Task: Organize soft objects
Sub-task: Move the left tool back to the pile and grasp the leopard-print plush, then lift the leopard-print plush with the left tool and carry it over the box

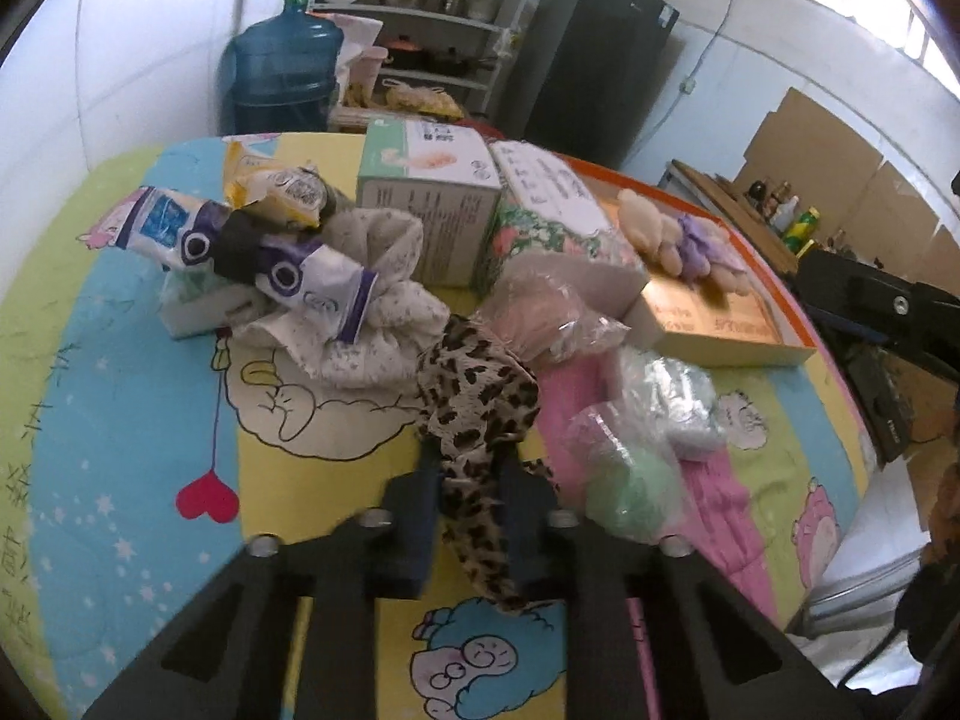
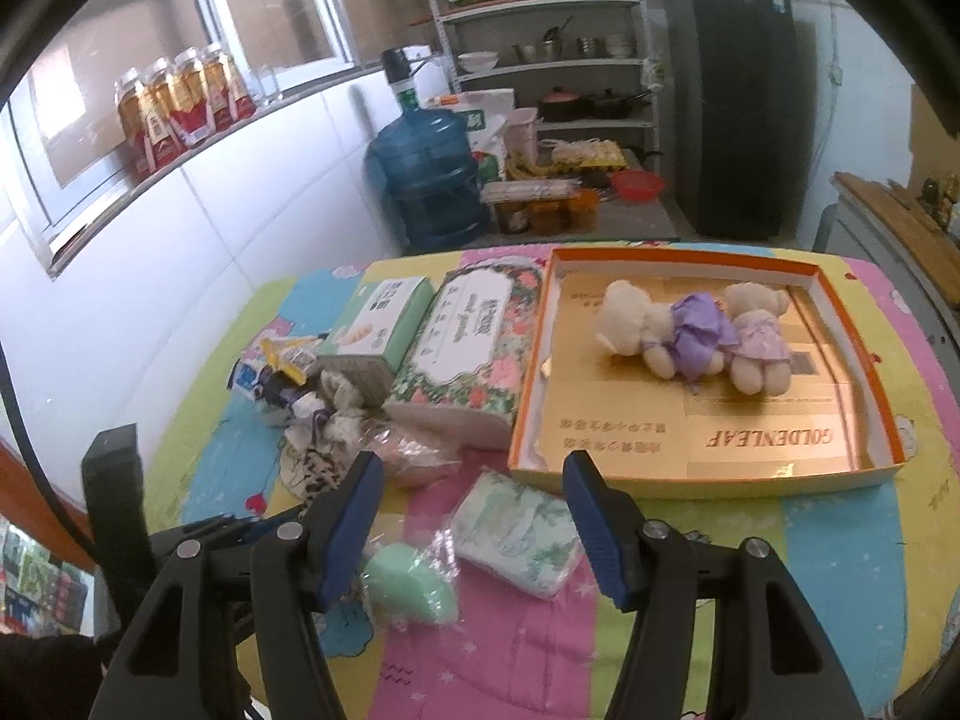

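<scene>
My left gripper (image 1: 471,468) is shut on a leopard-print cloth (image 1: 474,408) that drapes between its fingers, just above the table. My right gripper (image 2: 474,474) is open and empty, above a green sponge in plastic (image 2: 408,585) and a pale green packet (image 2: 519,531). An orange-rimmed box (image 2: 864,324) at the right holds two small teddy bears in purple dresses (image 2: 690,339). The box (image 1: 780,354) and the bears (image 1: 678,240) also show in the left wrist view. A floral white cloth (image 1: 384,300) and a pink bagged item (image 1: 540,312) lie behind the leopard cloth.
Two tissue boxes (image 2: 420,324) stand in the middle of the table. Snack and tissue packets (image 1: 240,240) are piled at the left. A blue water jug (image 2: 429,180), a shelf rack (image 2: 540,60) and a dark fridge (image 2: 732,102) stand beyond the table.
</scene>
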Tool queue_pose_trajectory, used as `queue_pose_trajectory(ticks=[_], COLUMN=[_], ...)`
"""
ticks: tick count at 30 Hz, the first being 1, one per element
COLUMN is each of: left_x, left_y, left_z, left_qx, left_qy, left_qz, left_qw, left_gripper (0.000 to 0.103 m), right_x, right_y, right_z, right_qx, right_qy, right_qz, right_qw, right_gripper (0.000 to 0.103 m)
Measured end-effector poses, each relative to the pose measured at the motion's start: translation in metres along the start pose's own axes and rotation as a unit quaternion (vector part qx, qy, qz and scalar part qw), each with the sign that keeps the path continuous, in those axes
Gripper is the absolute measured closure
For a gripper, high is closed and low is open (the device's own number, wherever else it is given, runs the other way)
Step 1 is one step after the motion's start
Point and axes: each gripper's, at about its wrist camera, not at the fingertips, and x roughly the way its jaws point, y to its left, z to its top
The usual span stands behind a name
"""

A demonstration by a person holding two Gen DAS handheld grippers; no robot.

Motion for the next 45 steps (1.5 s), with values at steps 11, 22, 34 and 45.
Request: queue_pose_trajectory(ticks=[11, 22, 34, 45], left_x=[-0.040, -0.066, -0.069, -0.066], left_y=[0.011, 0.044, 0.061, 0.064], left_z=[0.002, -0.001, 0.000, 0.000], left_qx=[-0.009, -0.038, -0.047, -0.050], left_qy=[-0.061, -0.082, -0.084, -0.083], left_qz=[0.032, 0.057, 0.063, 0.063], left_qw=[0.9976, 0.9943, 0.9934, 0.9933], left_gripper=[0.093, 0.093, 0.093, 0.093], right_x=[0.029, 0.081, 0.123, 0.117], right_y=[0.031, 0.035, 0.051, 0.057], right_z=[0.000, 0.012, 0.013, 0.001], right_qx=[-0.030, -0.024, -0.083, -0.103], right_qy=[0.032, 0.069, 0.109, 0.103], right_qz=[0.055, 0.052, 0.021, 0.012], right_qw=[0.998, 0.996, 0.990, 0.989], right_gripper=[0.041, 0.027, 0.027, 0.037])
